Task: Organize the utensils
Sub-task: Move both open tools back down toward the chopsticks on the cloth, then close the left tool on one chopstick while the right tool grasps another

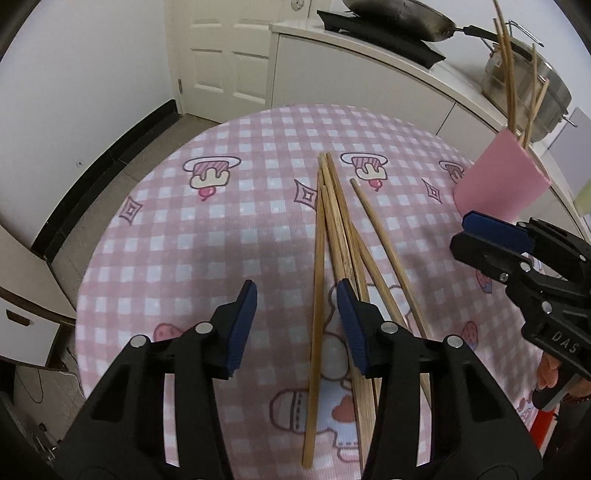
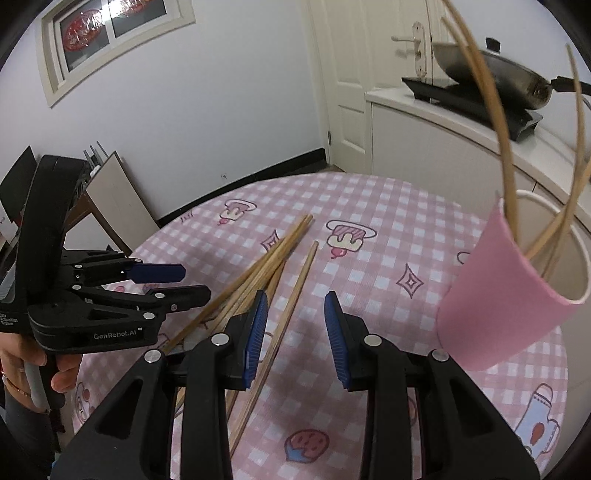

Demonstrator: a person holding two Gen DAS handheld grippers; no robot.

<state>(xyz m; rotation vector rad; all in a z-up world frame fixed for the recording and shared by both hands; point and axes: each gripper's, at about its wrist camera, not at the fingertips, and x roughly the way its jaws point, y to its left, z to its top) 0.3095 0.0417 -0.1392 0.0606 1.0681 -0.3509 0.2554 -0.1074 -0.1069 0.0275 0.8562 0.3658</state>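
Note:
Several wooden chopsticks (image 1: 343, 229) lie in a loose fan on the pink checked tablecloth (image 1: 221, 221). My left gripper (image 1: 297, 291) hovers low over their near ends, jaws apart, with the leftmost stick running between the blue pads and not pressed. A pink cup (image 1: 502, 184) stands at the right with a few chopsticks upright in it. In the right wrist view my right gripper (image 2: 296, 295) is open over the single outer stick of the chopsticks (image 2: 266, 266), just left of the pink cup (image 2: 491, 295). Each gripper shows in the other's view: right gripper (image 1: 460, 230), left gripper (image 2: 195, 283).
A white counter (image 1: 369, 48) behind the table carries a wok (image 1: 402, 18) on a black cooker and a steel pot (image 1: 532, 85). A white door (image 1: 229, 55) is at the back. Boards lean against the wall at the left (image 2: 118, 199). A hand (image 2: 62, 373) holds the left gripper's grip.

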